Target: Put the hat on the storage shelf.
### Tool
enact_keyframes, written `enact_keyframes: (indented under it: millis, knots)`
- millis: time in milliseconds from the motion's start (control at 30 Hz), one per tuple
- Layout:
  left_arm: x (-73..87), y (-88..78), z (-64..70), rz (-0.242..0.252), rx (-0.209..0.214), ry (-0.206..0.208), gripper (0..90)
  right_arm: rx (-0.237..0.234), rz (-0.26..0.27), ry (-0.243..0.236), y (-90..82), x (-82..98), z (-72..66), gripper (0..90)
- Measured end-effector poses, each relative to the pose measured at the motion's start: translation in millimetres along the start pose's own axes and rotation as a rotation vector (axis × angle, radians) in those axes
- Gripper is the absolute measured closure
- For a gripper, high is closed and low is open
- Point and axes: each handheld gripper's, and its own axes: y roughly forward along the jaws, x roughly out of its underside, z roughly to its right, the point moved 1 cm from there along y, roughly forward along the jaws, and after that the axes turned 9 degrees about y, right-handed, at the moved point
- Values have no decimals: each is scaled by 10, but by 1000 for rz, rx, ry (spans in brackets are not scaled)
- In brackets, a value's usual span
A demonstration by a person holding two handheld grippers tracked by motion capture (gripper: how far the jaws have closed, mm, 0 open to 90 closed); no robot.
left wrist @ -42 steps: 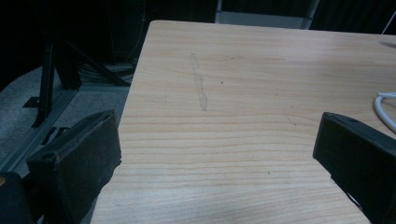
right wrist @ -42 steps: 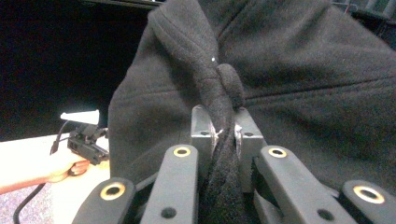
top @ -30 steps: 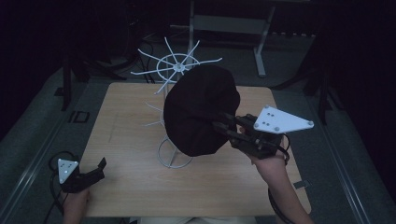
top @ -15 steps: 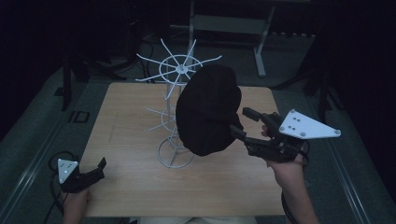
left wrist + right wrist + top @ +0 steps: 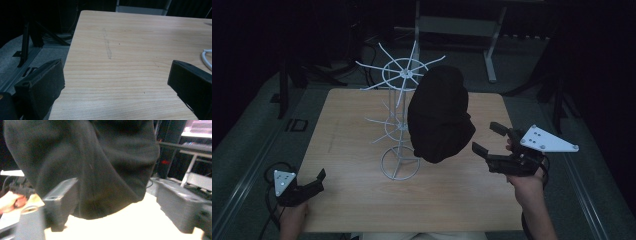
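Black knit hat, soft and slouchy, draped on white wire rack; both tools' jaws apart.

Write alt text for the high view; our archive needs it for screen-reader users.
A black hat hangs on a white wire rack on a wooden table. The open right gripper sits just beside it; the left gripper rests near the table's corner.

black hat hangs ahead of the just-opened right gripper, unheld.
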Motion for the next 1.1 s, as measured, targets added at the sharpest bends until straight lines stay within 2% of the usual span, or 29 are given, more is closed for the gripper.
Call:
enact_keyframes:
  millis: [100,167,200,267,333,400,600,800,900,1100]
  knots:
    - [0,-1,-1,0,0,0,14,16,-15,10,-6,115,91,123]
    - [0,-1,0,0,1,0,14,61,-40,8,16,273,188,125]
    - [0,0,0,0,1,0,14,61,-40,8,16,273,188,125]
    - [0,0,0,0,0,0,14,96,-83,20,63,450,306,125]
    - [0,0,0,-1,0,1,14,105,-94,26,76,494,334,125]
    - [0,-1,-1,-1,0,0,15,134,-113,24,110,627,420,128]
    - [1,-2,1,-1,1,0,14,165,-171,40,205,962,616,131]
    - [2,-3,2,0,1,2,15,184,-204,77,279,1249,774,132]
    - [2,-4,1,-2,2,2,14,206,-211,80,298,1399,853,133]
    - [2,-3,-1,-2,3,0,14,251,-264,94,294,1682,1013,134]
